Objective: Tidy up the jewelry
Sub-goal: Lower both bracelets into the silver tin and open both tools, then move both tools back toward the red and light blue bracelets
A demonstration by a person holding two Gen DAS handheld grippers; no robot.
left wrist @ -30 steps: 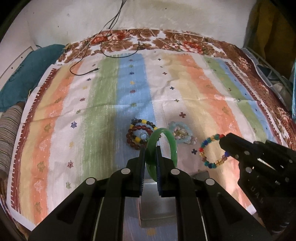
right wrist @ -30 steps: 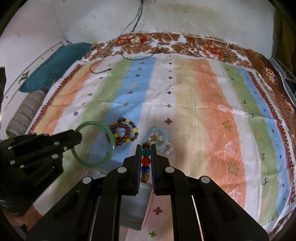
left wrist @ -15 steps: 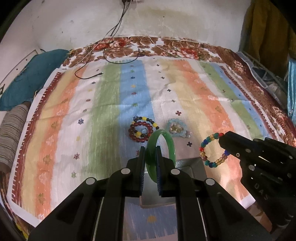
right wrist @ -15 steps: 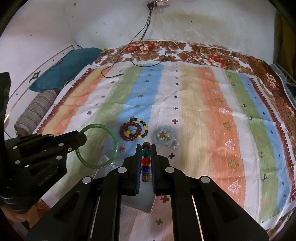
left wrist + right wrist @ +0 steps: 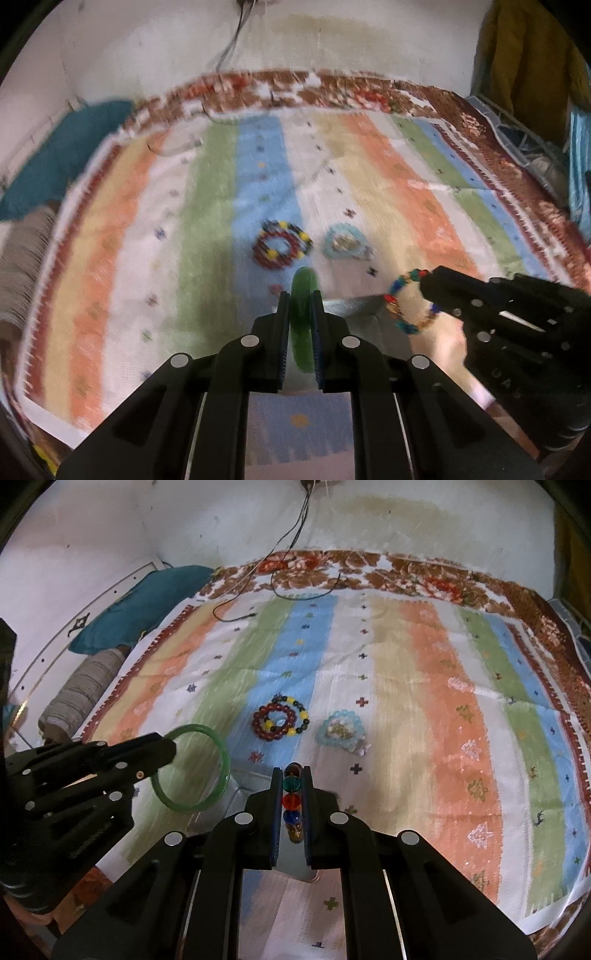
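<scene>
Between the closed fingers of the left gripper [image 5: 301,317] a green bangle [image 5: 303,314] is clamped edge-on, so that only its rim is seen in the blurred left wrist view. In the right wrist view the same bangle [image 5: 192,768] is seen as a full ring, pinched at its far-left rim by the left gripper [image 5: 162,749] and held above the near edge of the striped cloth [image 5: 424,701]. Between the fingers of the right gripper [image 5: 291,805], likewise closed, a bracelet of coloured beads [image 5: 291,801] is gripped, with teal, red and blue beads stacked in the narrow gap. In the left wrist view this bracelet [image 5: 406,306] is seen hanging as a loop from the tip of the right gripper [image 5: 428,284]. Below both grippers, at the near edge of the cloth, a grey metal box [image 5: 255,786] is partly shown; its contents cannot be made out. Further in, near the middle of the cloth, a dark red bead bracelet [image 5: 275,722] is laid touching a bracelet of black and yellow beads [image 5: 299,710] on the blue stripe. Just to their right, apart from them, a pale blue bead bracelet [image 5: 341,733] is laid. A black cable [image 5: 288,554] is trailed across the far edge of the cloth, and a teal cushion [image 5: 140,605] is set beyond its far-left corner.
</scene>
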